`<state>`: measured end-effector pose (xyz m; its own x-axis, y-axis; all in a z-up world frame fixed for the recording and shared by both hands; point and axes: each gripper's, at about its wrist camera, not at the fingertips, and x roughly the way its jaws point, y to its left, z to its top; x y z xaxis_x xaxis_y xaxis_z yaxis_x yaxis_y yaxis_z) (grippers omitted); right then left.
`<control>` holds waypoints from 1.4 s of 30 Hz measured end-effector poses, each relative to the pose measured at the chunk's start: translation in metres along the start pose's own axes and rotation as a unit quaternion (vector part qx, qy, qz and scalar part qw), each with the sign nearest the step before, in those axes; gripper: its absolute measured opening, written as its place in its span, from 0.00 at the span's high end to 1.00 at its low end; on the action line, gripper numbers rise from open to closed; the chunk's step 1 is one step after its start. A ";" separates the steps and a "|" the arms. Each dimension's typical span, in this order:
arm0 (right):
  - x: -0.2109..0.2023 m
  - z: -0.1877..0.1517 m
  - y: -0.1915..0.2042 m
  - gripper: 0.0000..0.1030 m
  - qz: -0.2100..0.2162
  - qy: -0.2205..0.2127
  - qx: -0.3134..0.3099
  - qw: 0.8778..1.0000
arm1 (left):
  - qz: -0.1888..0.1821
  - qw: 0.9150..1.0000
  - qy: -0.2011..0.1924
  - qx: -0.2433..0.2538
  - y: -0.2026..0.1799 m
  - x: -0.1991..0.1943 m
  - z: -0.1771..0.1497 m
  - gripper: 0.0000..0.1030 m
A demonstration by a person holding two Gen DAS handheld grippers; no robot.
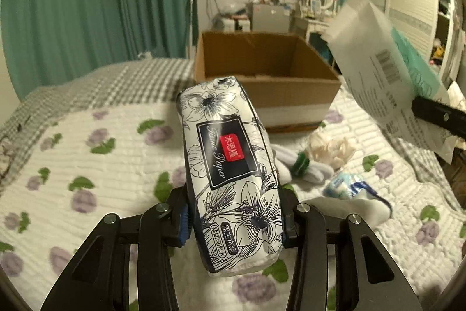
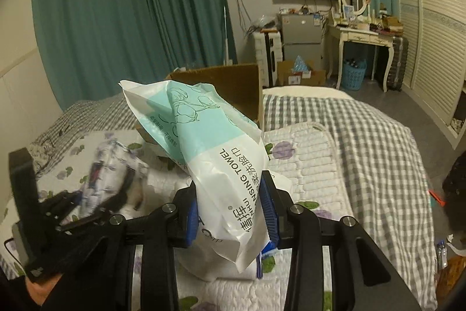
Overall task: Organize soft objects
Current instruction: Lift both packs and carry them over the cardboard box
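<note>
My left gripper (image 1: 234, 216) is shut on a black-and-white flowered tissue paper pack (image 1: 230, 165) and holds it above the bed, short of the open cardboard box (image 1: 294, 91). My right gripper (image 2: 230, 212) is shut on a white and mint cleansing towel pack (image 2: 209, 153), held up in the air; this pack also shows at the right of the left wrist view (image 1: 387, 77). The left gripper with the tissue pack (image 2: 107, 174) shows blurred at the left of the right wrist view. The box (image 2: 230, 89) stands behind the towel pack.
On the flowered quilt (image 1: 87, 165) lie white socks with a green band (image 1: 300, 165), a crumpled cream cloth (image 1: 332, 147), a blue-white packet (image 1: 346, 185) and a white cloth (image 1: 349, 209). A checked blanket (image 2: 364, 142) covers the bed's right side. Beyond stand a fridge and dressing table (image 2: 358, 31).
</note>
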<state>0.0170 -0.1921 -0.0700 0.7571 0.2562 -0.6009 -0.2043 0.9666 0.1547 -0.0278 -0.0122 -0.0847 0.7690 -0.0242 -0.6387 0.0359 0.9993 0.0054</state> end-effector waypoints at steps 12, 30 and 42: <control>-0.121 0.018 0.035 0.65 -0.011 -0.109 -0.016 0.994 | -0.006 0.996 -0.094 0.006 0.018 -0.110 0.036 0.59; -0.206 0.116 0.085 0.65 -0.014 -0.239 -0.074 0.968 | -0.030 0.969 -0.245 0.016 0.019 -0.201 0.138 0.58; -0.105 0.176 0.070 0.65 -0.026 -0.225 -0.091 0.970 | -0.036 0.969 -0.246 -0.002 0.020 -0.123 0.198 0.58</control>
<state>0.0325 -0.1503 0.1423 0.9550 0.2239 -0.1944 -0.2343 0.9717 -0.0319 0.0049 0.0055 0.1463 0.9757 -0.1030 -0.1936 0.0993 0.9946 -0.0285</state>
